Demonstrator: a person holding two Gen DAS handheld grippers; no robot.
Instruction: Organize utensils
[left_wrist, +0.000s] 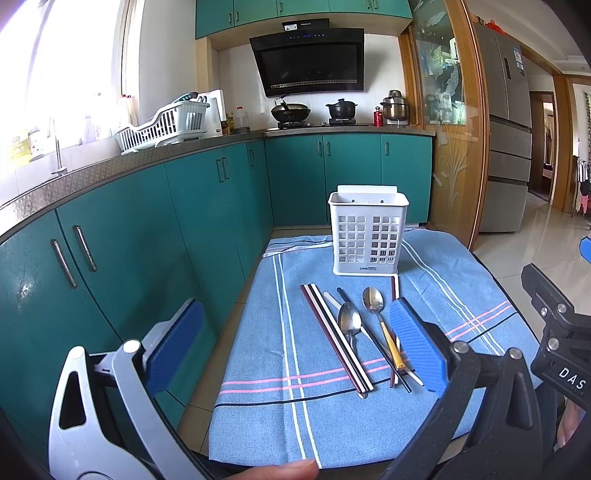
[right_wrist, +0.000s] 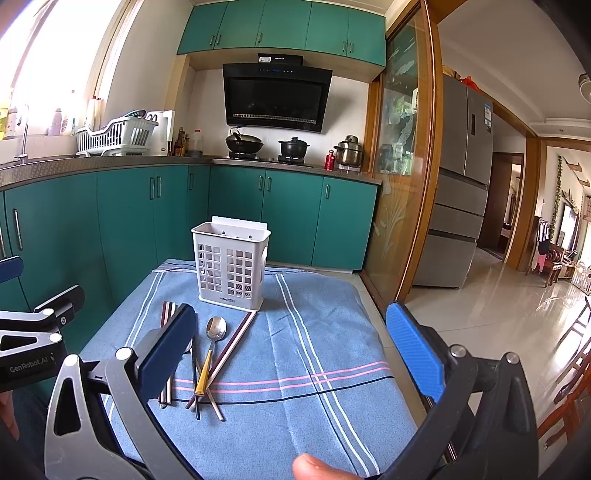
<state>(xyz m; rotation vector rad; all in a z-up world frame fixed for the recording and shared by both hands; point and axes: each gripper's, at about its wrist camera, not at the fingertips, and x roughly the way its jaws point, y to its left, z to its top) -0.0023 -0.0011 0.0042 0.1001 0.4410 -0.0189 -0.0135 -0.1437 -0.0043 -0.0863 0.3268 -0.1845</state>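
Blue cloth (left_wrist: 461, 288) covered the low surface in the left wrist view, and a white holder (left_wrist: 367, 236) stood upright near its far edge. Just in front of it lay the utensils in a loose pile: chopsticks (left_wrist: 334, 336) side by side, long axes running from the holder back toward the near edge and slightly right, and two spoons (left_wrist: 349, 321) with bowls toward the holder and handles toward the camera. One spoon had a yellow handle (left_wrist: 389, 345). The left gripper (left_wrist: 295, 339) hung above the cloth with its fingers wide apart, holding nothing. The holder looked empty as far as its slots showed.

From the right wrist view, the same holder (right_wrist: 231, 264) sat toward the far edge, with the pile just before it. One chopstick pair (right_wrist: 231, 343) slanted from the holder's base down-left. The right gripper (right_wrist: 295, 354) also stood with fingers spread, empty, its left pad hiding part of the pile.

I judged that no utensil was stowed yet and the first pick was in hand. Next would call for closing across one thin shaft, then tipping it upright over the holder.
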